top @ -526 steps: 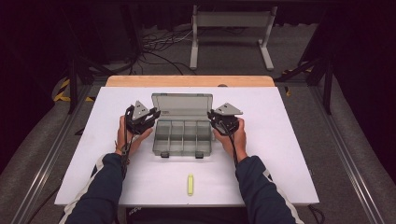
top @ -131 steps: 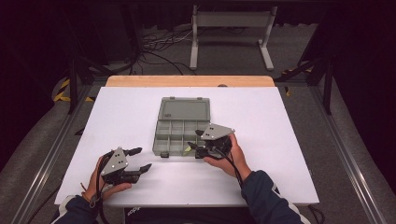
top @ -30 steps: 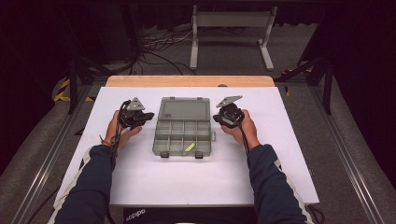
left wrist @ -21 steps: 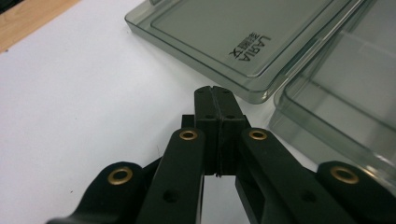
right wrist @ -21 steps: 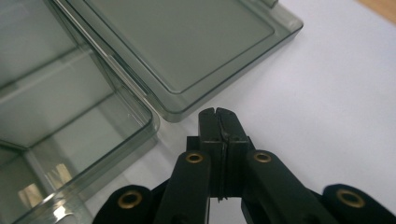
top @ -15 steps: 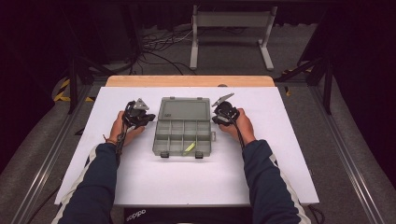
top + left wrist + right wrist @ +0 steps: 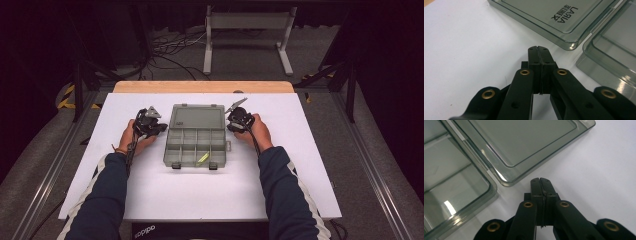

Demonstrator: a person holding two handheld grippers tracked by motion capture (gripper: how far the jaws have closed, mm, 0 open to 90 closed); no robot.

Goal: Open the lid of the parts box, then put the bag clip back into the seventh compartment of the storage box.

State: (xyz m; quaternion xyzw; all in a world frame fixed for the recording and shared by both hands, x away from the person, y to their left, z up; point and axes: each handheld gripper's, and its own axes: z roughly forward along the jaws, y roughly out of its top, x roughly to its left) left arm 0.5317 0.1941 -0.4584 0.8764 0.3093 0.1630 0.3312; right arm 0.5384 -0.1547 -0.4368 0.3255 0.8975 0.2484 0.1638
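White counter (image 7: 150, 190) carries everything here, with a strip of bare wood along its far edge. At its middle lies the clear grey organiser box (image 7: 196, 145), opened flat: the lid (image 7: 196, 116) is laid back toward the far side, and the compartmented tray sits on the near side, its two latches at the near rim. A small yellow-green piece (image 7: 202, 158) rests tilted in one of the tray's near compartments, right of centre.

The left tongs (image 7: 159, 128) sit on the counter just beside the box's left side, about level with the hinge line where lid meets tray. In the left gripper view the left tongs are pressed together with nothing between them, tips low over the white surface, just short of the rounded corner of the lid (image 7: 571, 45), apart from it.

The right tongs (image 7: 231, 122) are at the opposite side of the box, beside the lid's right edge. In the right gripper view the right tongs (image 7: 540, 180) are likewise pressed together and empty, tips very near the lid's corner (image 7: 506, 178); whether they touch it I cannot tell.
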